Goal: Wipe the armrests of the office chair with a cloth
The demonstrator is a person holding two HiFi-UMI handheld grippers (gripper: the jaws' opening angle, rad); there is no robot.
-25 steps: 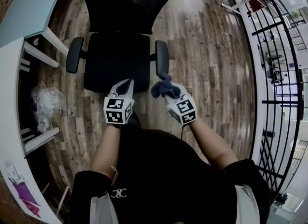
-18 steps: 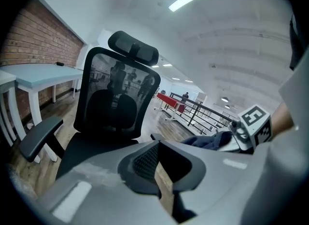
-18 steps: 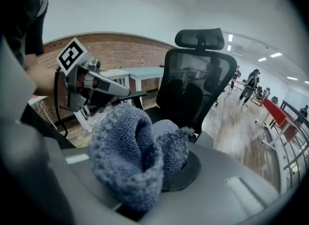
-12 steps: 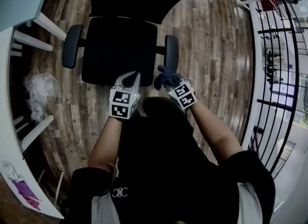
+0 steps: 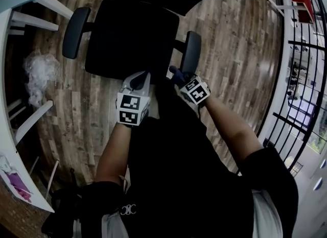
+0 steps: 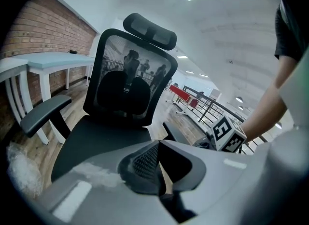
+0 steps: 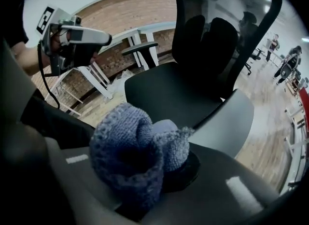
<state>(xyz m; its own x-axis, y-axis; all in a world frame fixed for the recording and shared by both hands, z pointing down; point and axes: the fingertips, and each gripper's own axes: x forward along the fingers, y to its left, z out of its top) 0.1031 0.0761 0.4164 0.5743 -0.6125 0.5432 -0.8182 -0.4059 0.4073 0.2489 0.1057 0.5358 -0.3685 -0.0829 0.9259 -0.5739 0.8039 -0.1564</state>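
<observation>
Closer now, right tongs (image 5: 180,77) clamp cloth (image 5: 174,71) by armrest's (image 5: 191,53) near end; left tongs (image 5: 143,77) closed over seat (image 5: 127,32) edge.

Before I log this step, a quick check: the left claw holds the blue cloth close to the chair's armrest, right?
No: the right claw, not the left, holds the blue cloth close to the chair's armrest. The right gripper view shows it.

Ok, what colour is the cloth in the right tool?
The cloth is bluish-grey knit; clearest in the right gripper view.
</observation>
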